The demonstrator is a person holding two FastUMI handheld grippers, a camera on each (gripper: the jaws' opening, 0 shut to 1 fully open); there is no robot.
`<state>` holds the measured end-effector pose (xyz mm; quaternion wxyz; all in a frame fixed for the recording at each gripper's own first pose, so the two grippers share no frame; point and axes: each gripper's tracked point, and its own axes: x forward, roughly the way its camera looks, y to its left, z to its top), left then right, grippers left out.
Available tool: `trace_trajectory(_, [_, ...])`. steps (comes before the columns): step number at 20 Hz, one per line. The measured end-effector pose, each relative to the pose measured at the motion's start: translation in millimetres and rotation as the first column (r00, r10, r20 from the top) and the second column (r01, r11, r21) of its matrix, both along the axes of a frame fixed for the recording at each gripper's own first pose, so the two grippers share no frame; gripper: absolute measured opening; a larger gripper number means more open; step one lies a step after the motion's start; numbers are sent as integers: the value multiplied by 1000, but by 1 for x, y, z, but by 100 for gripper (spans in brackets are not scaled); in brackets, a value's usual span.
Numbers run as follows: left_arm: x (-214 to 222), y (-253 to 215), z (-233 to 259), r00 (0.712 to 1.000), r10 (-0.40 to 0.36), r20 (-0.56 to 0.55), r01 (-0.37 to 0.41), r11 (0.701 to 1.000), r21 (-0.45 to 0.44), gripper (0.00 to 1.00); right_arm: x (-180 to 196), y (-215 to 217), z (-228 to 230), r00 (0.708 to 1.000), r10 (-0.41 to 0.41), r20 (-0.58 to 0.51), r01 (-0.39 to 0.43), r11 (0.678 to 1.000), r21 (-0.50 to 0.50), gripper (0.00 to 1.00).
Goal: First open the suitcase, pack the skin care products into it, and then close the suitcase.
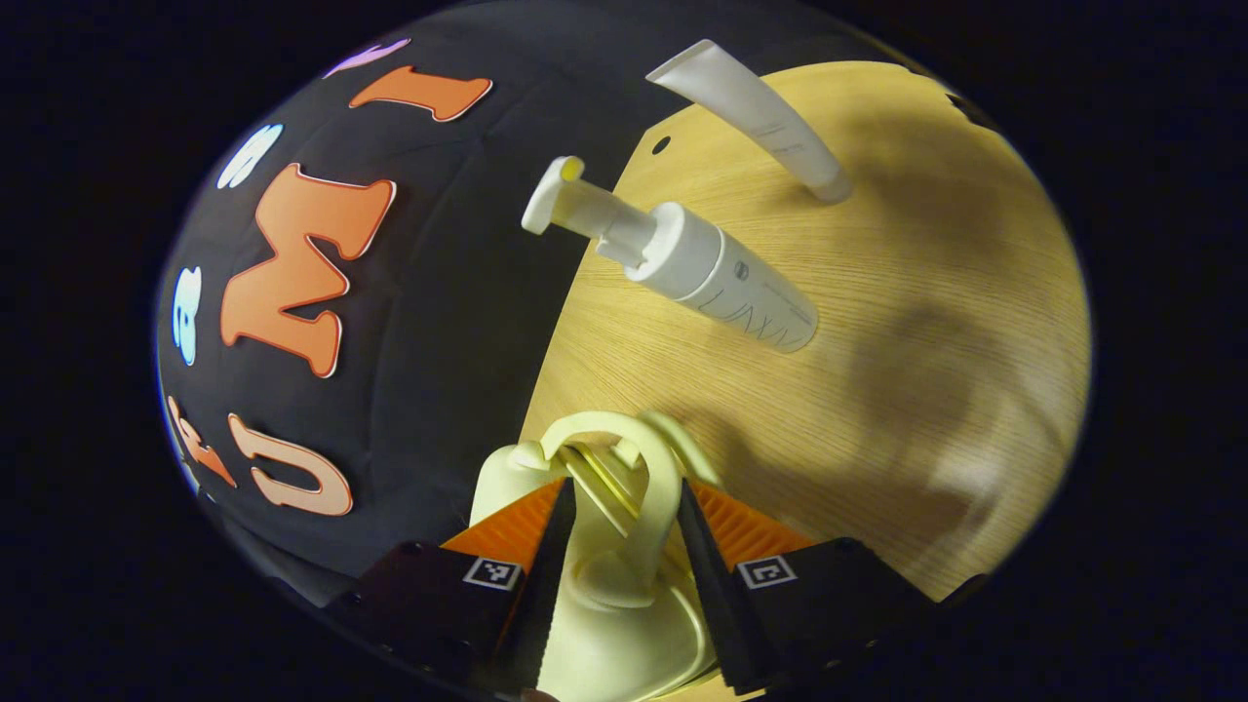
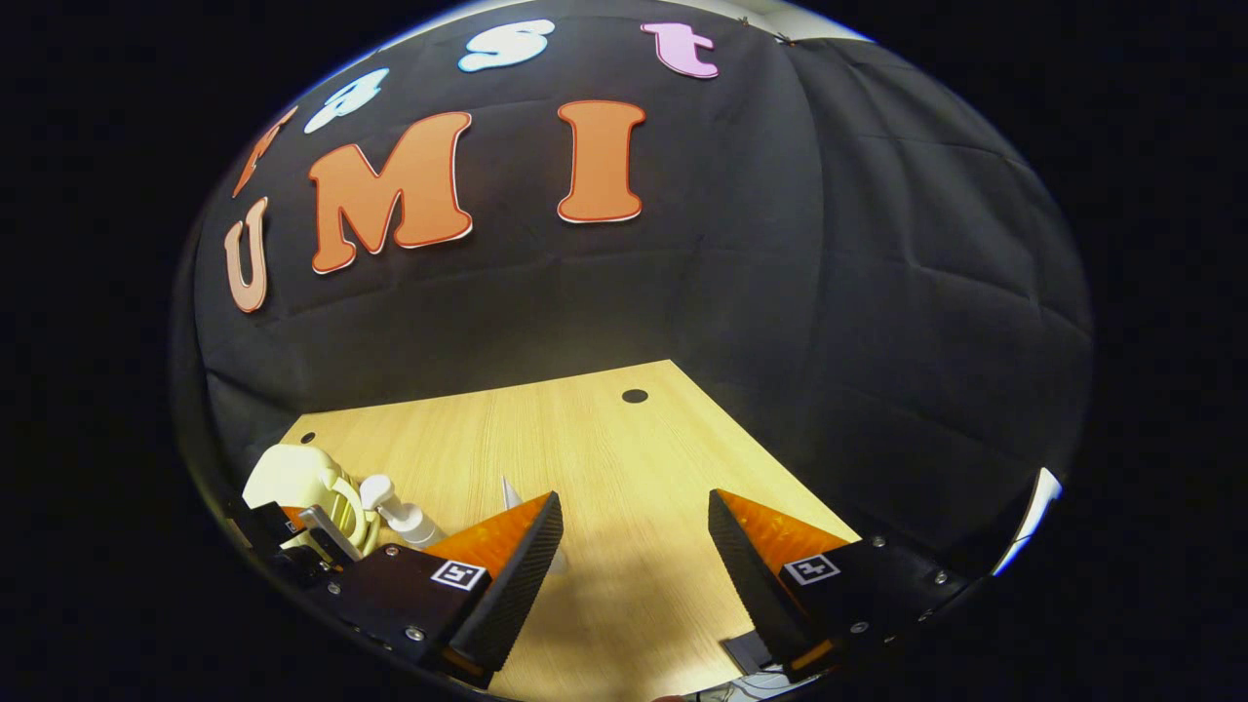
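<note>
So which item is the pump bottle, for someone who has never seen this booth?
Start at the wooden table and find the cream suitcase between the left tool's fingers. Beyond it stand two white containers. The pump bottle is the nearer, thicker one with a dispenser head; the tube behind is slim with a flat crimped end.

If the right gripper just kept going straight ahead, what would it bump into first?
Probably nothing on the table: the right gripper is open, with bare wooden tabletop ahead. Beyond the table edge hangs the black cloth wall, likely first contact, though depth is unclear.
</note>
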<state>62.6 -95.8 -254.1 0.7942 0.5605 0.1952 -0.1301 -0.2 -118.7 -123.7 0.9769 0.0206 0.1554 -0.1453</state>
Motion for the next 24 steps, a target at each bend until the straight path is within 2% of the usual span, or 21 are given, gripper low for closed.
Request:
trace_trajectory(2, [1, 1, -6, 1000, 5, -3, -5, 998, 56, 54, 1, 1, 2, 1000, 2, 5, -2, 1000, -3, 95])
trace_trajectory(3, [2, 2, -10, 1000, 0, -8, 0, 997, 72, 41, 0, 1, 4, 1000, 5, 8, -5, 1000, -6, 95])
trace_trajectory(5, [1, 5, -10, 1000, -1, -14, 2, 996, 89, 41, 0, 1, 6, 1000, 6, 14, -5, 1000, -17, 95])
trace_trajectory(7, [1, 4, -11, 1000, 1, -26, 1, 996, 89, 16, -2, 3, 7, 1000, 12, 17, -12, 1000, -19, 95])
trace_trajectory(8, [3, 4, -12, 999, 3, -42, 0, 997, 82, 16, -1, 5, 7, 1000, 20, 19, -19, 1000, -17, 95])
trace_trajectory(9, [-1, 3, -8, 998, 21, -53, -19, 999, 51, 9, 1, 8, 7, 999, 30, 22, -29, 999, -18, 95])
trace_trajectory(10, [-2, 3, -4, 998, 40, -57, -39, 999, 11, 9, 4, 12, 8, 999, 45, 23, -44, 999, -19, 95])
trace_trajectory(11, [-2, 2, 4, 997, 53, -60, -54, 998, -24, 4, 7, 15, 9, 998, 62, 26, -62, 998, -19, 95])
trace_trajectory(13, [-2, 2, 7, 993, 72, -89, -79, 994, -78, 7, 15, 21, 13, 995, 93, 35, -92, 995, -27, 95])
trace_trajectory(14, [-1, 2, 11, 993, 71, -98, -82, 991, -108, 1, 19, 23, 16, 994, 102, 41, -101, 994, -31, 95])
trace_trajectory(17, [-3, 1, 23, 988, 64, -143, -93, 974, -206, 4, 30, 37, 25, 992, 115, 60, -114, 993, -11, 95])
trace_trajectory(18, [-2, -1, 28, 988, 58, -145, -94, 962, -256, 1, 32, 44, 29, 990, 122, 70, -123, 992, -2, 95])
trace_trajectory(21, [1, 1, 42, 983, 49, -177, -112, 923, -369, 1, 39, 67, 43, 986, 137, 96, -136, 990, -22, 95])
trace_trajectory(24, [3, 7, 61, 978, 29, -207, -130, 858, -496, 1, 42, 94, 62, 981, 149, 124, -146, 989, -31, 95])
